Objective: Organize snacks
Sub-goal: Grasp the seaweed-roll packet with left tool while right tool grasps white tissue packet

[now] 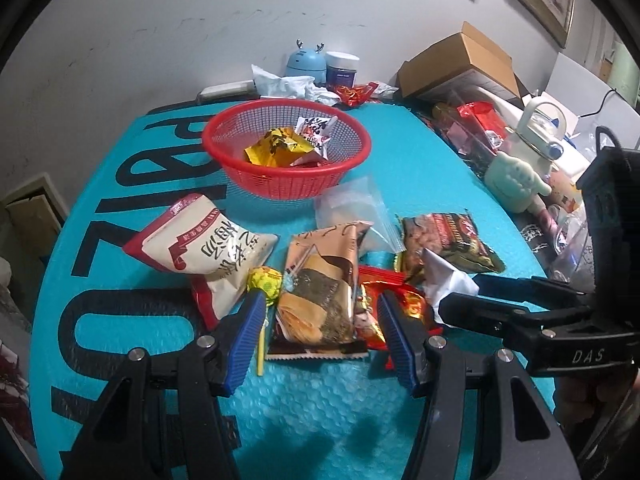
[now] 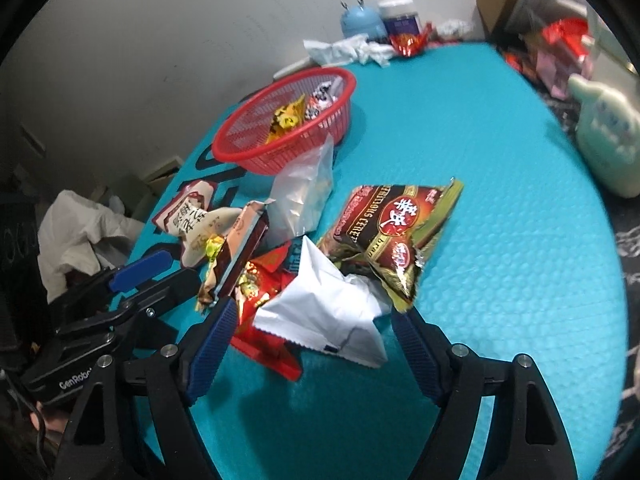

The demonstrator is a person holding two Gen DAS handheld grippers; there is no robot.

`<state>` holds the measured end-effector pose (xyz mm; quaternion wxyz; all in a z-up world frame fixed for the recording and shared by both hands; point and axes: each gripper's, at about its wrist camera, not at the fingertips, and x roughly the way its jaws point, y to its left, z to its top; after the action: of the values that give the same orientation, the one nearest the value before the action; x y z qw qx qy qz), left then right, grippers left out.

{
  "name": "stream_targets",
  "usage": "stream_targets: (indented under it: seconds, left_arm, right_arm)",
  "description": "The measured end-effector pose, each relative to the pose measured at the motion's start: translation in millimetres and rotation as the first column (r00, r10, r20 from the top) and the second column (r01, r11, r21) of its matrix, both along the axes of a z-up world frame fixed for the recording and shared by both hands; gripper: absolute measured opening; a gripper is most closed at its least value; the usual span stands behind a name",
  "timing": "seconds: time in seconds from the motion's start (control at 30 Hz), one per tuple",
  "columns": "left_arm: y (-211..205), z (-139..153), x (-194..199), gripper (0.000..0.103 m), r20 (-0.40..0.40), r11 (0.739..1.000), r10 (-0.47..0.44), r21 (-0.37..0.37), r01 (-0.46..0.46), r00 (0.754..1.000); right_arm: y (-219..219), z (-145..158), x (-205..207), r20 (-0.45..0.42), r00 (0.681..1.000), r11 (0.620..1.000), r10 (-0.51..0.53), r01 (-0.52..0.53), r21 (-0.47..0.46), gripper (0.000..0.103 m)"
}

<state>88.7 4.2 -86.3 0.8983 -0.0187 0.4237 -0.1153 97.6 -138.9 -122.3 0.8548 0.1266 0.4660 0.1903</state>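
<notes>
A heap of snacks lies on the teal bubble mat (image 1: 320, 420). My left gripper (image 1: 320, 332) is open and straddles a tan seaweed-sandwich packet (image 1: 320, 280); neither pad touches it. A yellow lollipop (image 1: 266, 280) lies by its left pad, a red packet (image 1: 380, 300) by its right. My right gripper (image 2: 316, 340) is open around a crumpled white packet (image 2: 320, 308), with gaps on both sides. A dark cereal packet (image 2: 396, 232) lies just beyond. Farther back, the red mesh basket (image 1: 280, 184) holds a few wrapped snacks. Each gripper also shows in the other's view: the right gripper (image 1: 460, 294), the left gripper (image 2: 160, 280).
A white-and-red bag (image 1: 204, 240) and a clear zip bag (image 1: 352, 208) lie near the heap. Crumpled tissue (image 1: 288, 84), a blue gadget (image 1: 306, 64), a jar (image 1: 342, 66) and a cardboard box (image 1: 460, 64) line the back. A pale green bottle (image 2: 608, 136) stands at the right.
</notes>
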Motion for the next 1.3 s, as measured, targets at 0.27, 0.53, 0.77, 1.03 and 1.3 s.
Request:
stream_targets:
  seconds: [0.27,0.53,0.77,1.03,1.3]
  left_arm:
    - [-2.4,-7.5,14.0,0.057,-0.025,0.999,-0.028,-0.021,0.028,0.999]
    - [-12.2,-15.0,31.7,0.057,-0.051,0.998,-0.056,-0.026,0.055,0.997]
    - [-15.2,-24.8,46.6,0.057,-0.095,0.998,-0.063,-0.032,0.060,0.994]
    - [-21.7,-29.5,53.8,0.057,-0.114,0.997,-0.070,-0.042,0.066,0.991]
    - [-29.6,-26.7,37.0,0.042,-0.111,0.995,-0.094,-0.037,0.090,0.989]
  right_arm:
    - [-5.2,-9.4,10.2,-0.040,0.999,0.999,-0.013,0.015,0.039,0.070]
    - [-10.8,-3.5,1.9,-0.001,1.000,1.000,0.002,-0.002,-0.018,0.058]
    - [-18.4,-2.3,-3.7,0.016,1.000,0.999,0.000,0.001,-0.047,0.054]
    - [-18.7,-2.0,-7.6,0.030,1.000,0.998,0.008,-0.006,-0.056,0.054]
    - [-24.2,-2.8,-16.8,0.035,0.999,0.999,0.004,-0.003,-0.053,0.048]
